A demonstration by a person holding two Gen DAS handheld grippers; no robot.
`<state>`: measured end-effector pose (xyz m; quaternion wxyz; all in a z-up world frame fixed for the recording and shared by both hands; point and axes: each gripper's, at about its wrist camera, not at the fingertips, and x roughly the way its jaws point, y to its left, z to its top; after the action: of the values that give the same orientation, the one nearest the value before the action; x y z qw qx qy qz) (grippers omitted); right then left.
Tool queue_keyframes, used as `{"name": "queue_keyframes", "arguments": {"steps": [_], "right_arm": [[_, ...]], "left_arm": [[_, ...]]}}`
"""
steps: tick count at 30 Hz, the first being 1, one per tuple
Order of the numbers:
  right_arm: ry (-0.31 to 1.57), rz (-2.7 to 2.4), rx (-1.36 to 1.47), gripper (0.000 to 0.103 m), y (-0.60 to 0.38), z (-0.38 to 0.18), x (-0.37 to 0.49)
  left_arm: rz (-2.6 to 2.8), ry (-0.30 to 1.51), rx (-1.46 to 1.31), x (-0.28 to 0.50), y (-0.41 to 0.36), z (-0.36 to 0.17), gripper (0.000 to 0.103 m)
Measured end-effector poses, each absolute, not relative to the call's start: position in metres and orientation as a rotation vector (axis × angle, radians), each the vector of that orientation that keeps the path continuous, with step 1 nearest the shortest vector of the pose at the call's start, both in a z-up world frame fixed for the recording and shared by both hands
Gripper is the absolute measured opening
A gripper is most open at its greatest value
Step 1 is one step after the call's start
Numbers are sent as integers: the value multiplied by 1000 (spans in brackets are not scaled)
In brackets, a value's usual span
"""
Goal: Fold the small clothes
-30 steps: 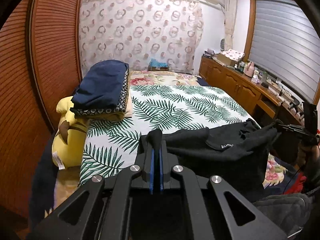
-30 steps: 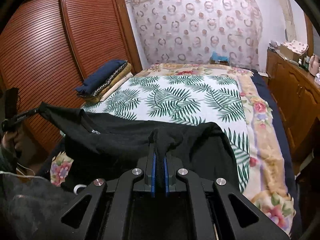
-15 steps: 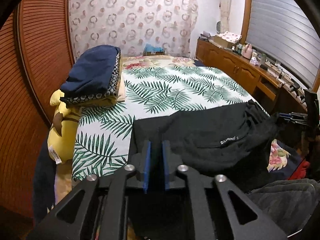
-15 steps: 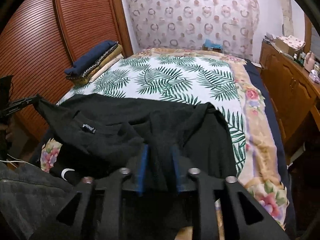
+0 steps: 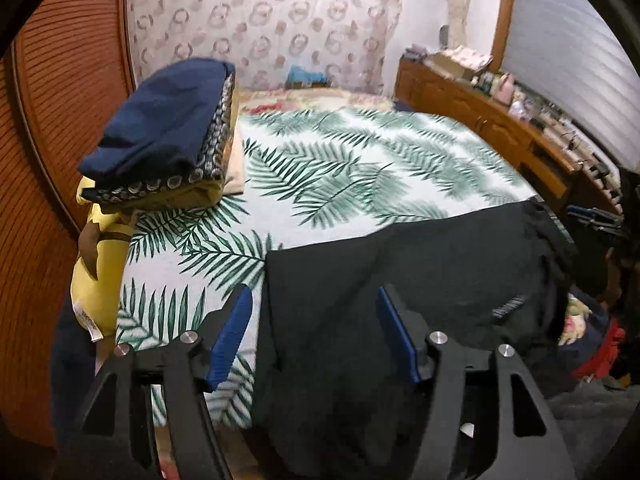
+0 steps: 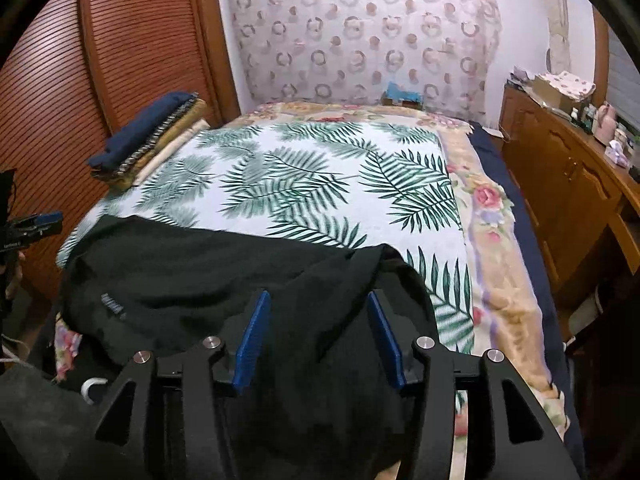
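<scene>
Released since a second ago: both of your hand-held grippers have let go of the black garment, which was pinched up at two corners and now lies spread on the bed.

- Left hand-held gripper — jaws wide apart, holding nothing; blue pads straddle the garment's near left edge, with cloth and leaf-print bedspread showing between them.
- Right hand-held gripper — jaws wide apart, holding nothing; you have it just over the garment's right end, dark cloth filling the gap between its pads.
- Black garment — flat across the near edge of the bed directly ahead of both grippers, right end slightly humped; a small label shows to the left of the right gripper.
- Folded navy bedding — stacked ahead and to the left of your left gripper, well apart from the garment.
- Yellow plush toy — left of the left gripper, under the bedding stack at the bed's edge.
- Wooden cabinet — ahead and to the right of the right gripper, beside the bed.
</scene>
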<state>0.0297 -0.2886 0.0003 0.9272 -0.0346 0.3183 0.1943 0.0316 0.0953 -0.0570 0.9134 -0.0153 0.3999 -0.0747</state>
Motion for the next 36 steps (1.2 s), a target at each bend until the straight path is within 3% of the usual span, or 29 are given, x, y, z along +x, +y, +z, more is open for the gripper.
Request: {"name": "queue_keyframes", "arguments": {"steps": [17, 24, 32, 36], "right_arm": [[745, 322, -76, 63, -289, -28, 111], [731, 318, -107, 65, -285, -30, 109], [725, 313, -123, 62, -283, -35, 108], [752, 358, -146, 43, -281, -32, 108]], "left_arm": [[-73, 929, -23, 97, 110, -107, 65], [-104, 917, -22, 96, 109, -115, 79], [-91, 907, -34, 96, 108, -115, 81], [-160, 900, -94, 93, 107, -110, 39]]}}
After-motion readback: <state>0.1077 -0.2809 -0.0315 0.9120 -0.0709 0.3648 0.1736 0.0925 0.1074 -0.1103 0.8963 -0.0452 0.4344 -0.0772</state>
